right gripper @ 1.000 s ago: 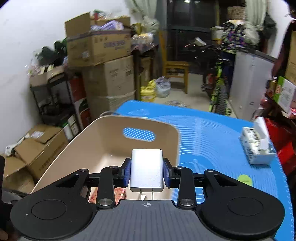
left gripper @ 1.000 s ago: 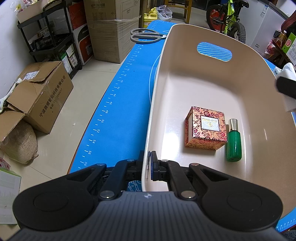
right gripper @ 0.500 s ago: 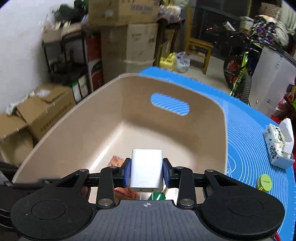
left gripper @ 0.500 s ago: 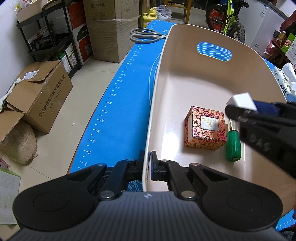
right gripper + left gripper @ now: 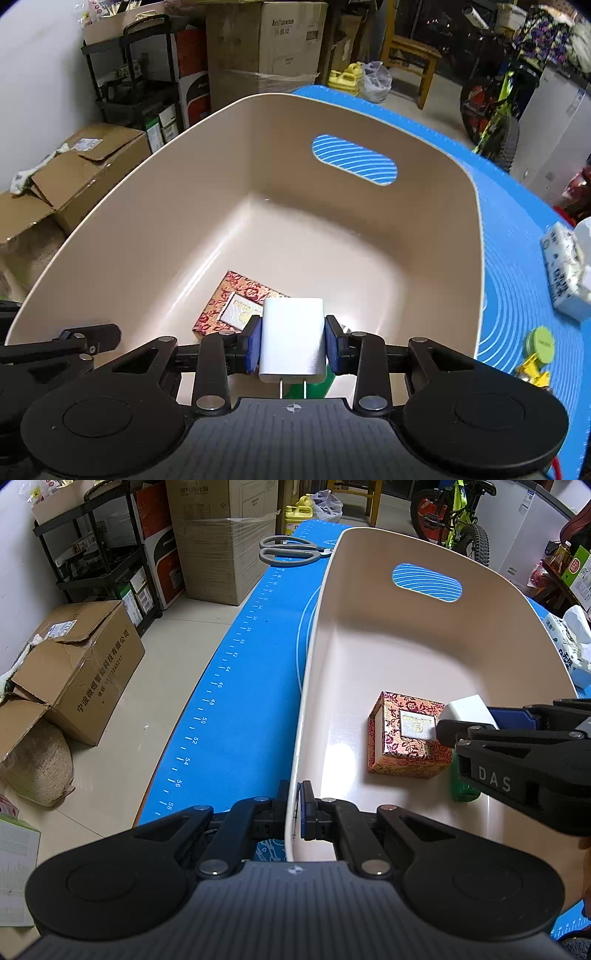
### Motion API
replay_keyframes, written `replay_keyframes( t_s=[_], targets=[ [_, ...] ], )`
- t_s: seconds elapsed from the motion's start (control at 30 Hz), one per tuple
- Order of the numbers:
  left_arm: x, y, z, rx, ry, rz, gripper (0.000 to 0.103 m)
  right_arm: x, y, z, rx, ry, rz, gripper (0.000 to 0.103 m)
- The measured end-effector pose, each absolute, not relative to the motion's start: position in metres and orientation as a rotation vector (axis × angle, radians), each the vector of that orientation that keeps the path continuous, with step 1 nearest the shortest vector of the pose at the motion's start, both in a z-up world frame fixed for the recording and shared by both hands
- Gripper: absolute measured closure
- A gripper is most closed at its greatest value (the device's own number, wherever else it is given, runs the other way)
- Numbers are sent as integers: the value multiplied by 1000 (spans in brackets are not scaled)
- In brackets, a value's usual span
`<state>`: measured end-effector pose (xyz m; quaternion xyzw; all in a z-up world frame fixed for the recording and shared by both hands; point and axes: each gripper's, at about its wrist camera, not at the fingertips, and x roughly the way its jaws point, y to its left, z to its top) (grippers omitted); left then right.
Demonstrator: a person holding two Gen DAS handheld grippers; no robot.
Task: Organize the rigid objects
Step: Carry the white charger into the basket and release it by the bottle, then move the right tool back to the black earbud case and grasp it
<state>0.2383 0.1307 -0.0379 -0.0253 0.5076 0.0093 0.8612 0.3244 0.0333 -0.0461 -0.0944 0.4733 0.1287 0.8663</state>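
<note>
A beige bin (image 5: pixel 369 635) stands on the blue mat (image 5: pixel 236 686). My left gripper (image 5: pixel 294 808) is shut on the bin's near rim. My right gripper (image 5: pixel 292 341) is shut on a white charger plug (image 5: pixel 291 334) and holds it inside the bin, above a red patterned box (image 5: pixel 236 302). In the left wrist view the right gripper (image 5: pixel 476 720) reaches in from the right with the plug (image 5: pixel 467 709) over the box (image 5: pixel 406 738). A green bottle (image 5: pixel 463 790) lies beside the box, mostly hidden by the gripper.
Grey scissors (image 5: pixel 291 550) lie on the mat beyond the bin. A tissue pack (image 5: pixel 569 269) and a small green-and-yellow item (image 5: pixel 537 350) sit on the mat to the right. Cardboard boxes (image 5: pixel 77 664), shelves and a bicycle (image 5: pixel 458 513) surround the table.
My right gripper has carried the plug leftward and down into the bin, until it hangs over the red box. The left gripper has kept its hold on the rim.
</note>
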Motion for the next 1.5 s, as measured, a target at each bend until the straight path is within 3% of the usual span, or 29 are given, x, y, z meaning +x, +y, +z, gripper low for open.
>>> replay_keyframes(
  t_s=[0.27, 0.4, 0.77, 1.2, 1.5],
  targets=[
    [239, 131, -38, -49, 1068, 18, 96, 318, 18, -36, -131, 931, 263, 50],
    [238, 130, -38, -42, 1067, 21, 96, 308, 7, -23, -111, 872, 249, 26],
    [239, 128, -38, -23, 1065, 36, 95, 286, -60, 24, -8, 696, 170, 8],
    [239, 125, -38, -4, 1063, 45, 94, 277, -138, -14, 37, 700, 57, 8],
    [239, 123, -38, 4, 1065, 51, 93, 279, -133, -48, -77, 722, 78, 12]
  ],
)
